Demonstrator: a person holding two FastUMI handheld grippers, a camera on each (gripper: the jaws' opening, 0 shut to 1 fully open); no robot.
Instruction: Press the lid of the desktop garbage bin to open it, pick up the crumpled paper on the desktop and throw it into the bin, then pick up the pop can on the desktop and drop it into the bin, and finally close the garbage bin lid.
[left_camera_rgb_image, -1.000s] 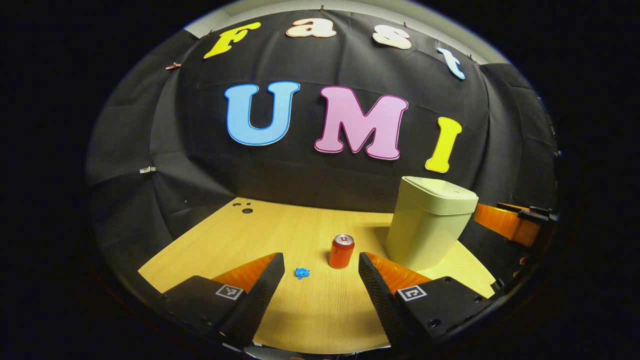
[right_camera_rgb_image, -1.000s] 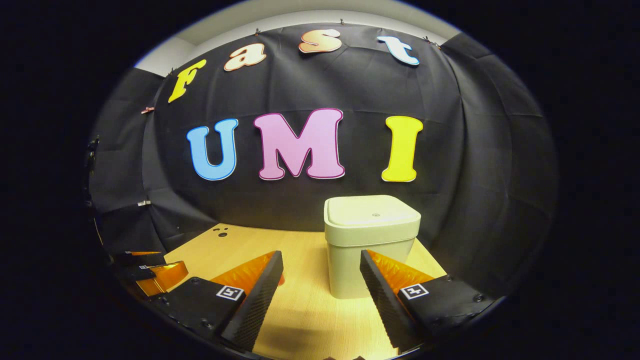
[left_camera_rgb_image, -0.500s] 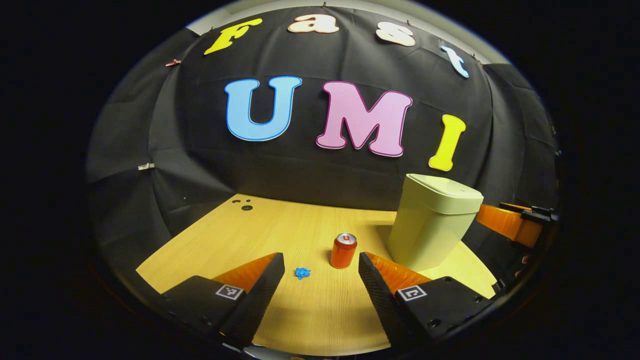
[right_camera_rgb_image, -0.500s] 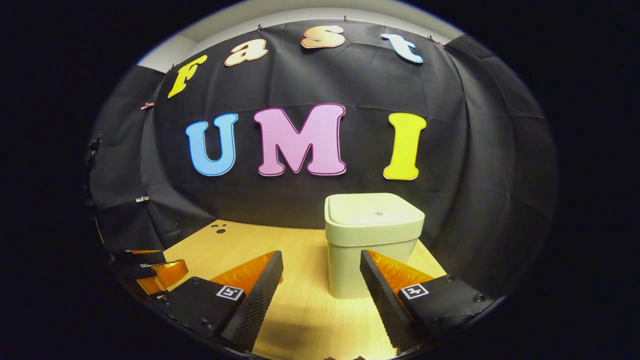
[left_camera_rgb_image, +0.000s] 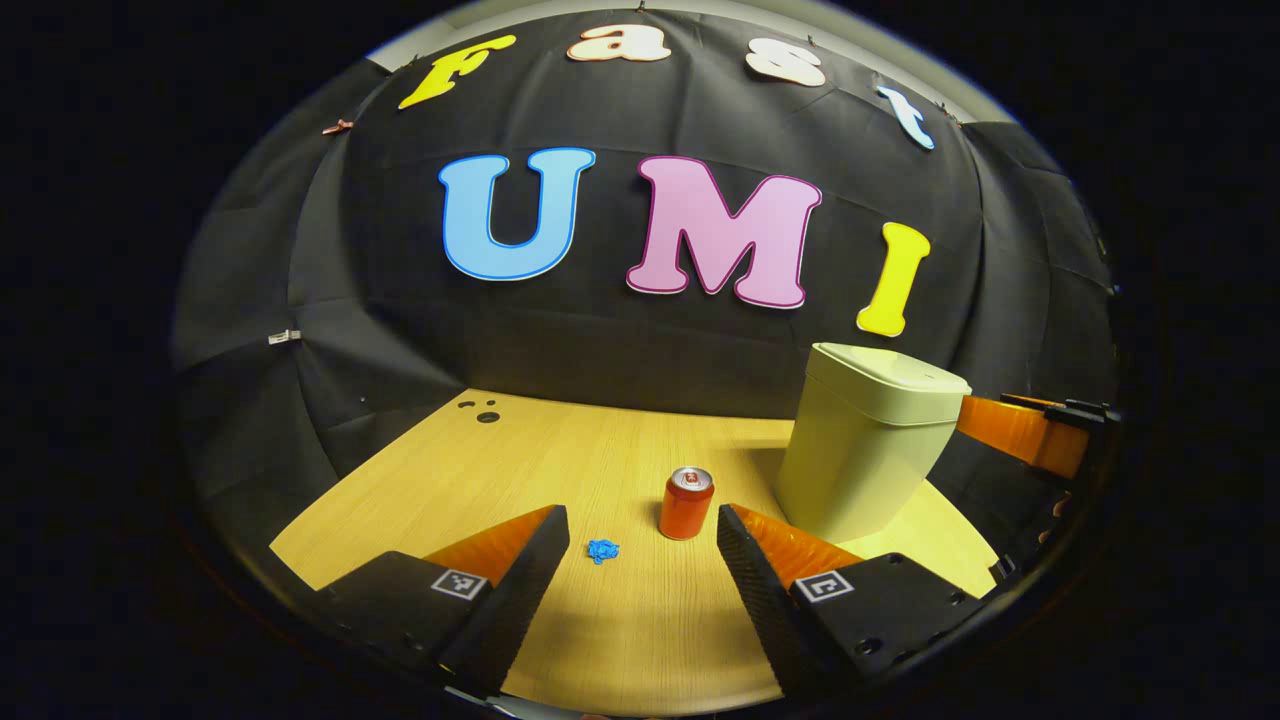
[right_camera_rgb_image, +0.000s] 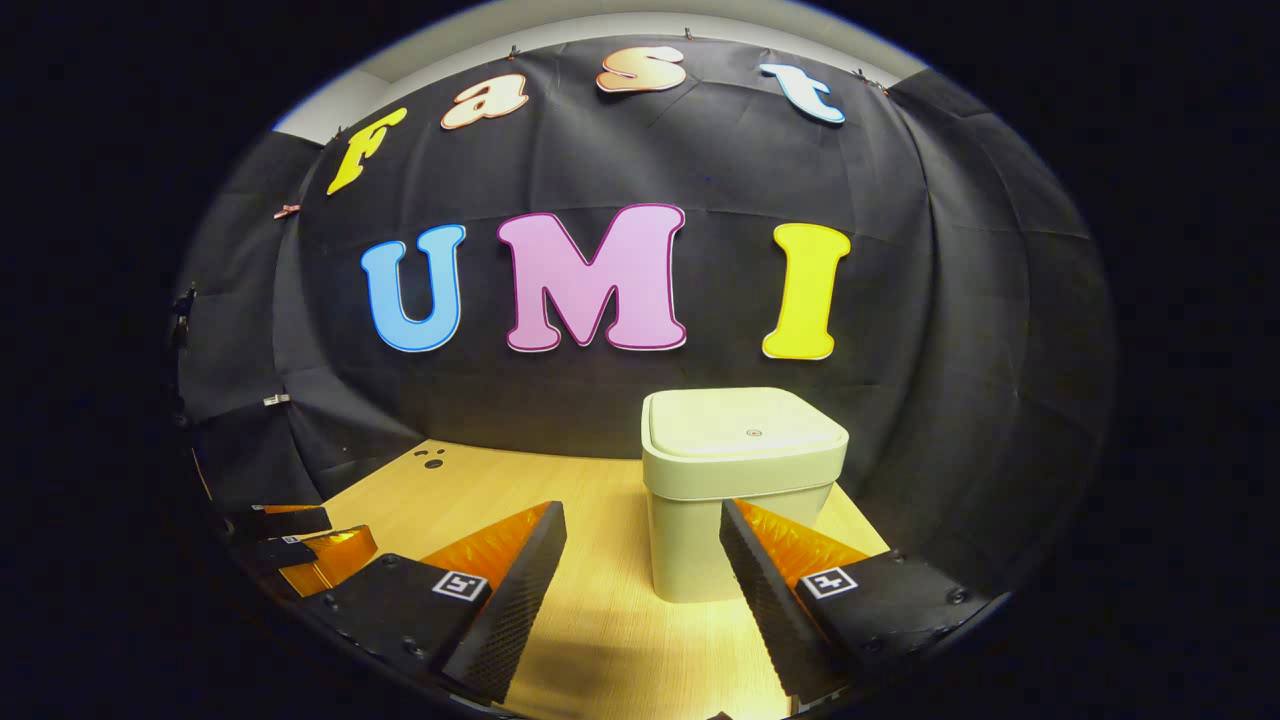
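A pale green bin (left_camera_rgb_image: 865, 450) with its lid (right_camera_rgb_image: 745, 432) closed stands on the wooden table (left_camera_rgb_image: 450, 470), at the right in the left gripper view. A red pop can (left_camera_rgb_image: 686, 503) stands upright to the bin's left. A small blue crumpled paper (left_camera_rgb_image: 602, 551) lies nearer, left of the can. My left gripper (left_camera_rgb_image: 641, 518) is open above the table's near edge, with the paper and the can ahead of its fingers. My right gripper (right_camera_rgb_image: 642, 510) is open with the bin (right_camera_rgb_image: 735, 520) close in front of it, slightly to the right. Neither holds anything.
The right gripper (left_camera_rgb_image: 1030, 435) pokes out from behind the bin at the far right of the left gripper view. In the right gripper view the left gripper (right_camera_rgb_image: 305, 545) sits low at the left. Small dark holes (left_camera_rgb_image: 487, 415) mark the table's back left corner.
Both views have drifted slightly; the bin sits a touch further left in the right gripper view. Nothing was taken hold of and both grippers stay open.
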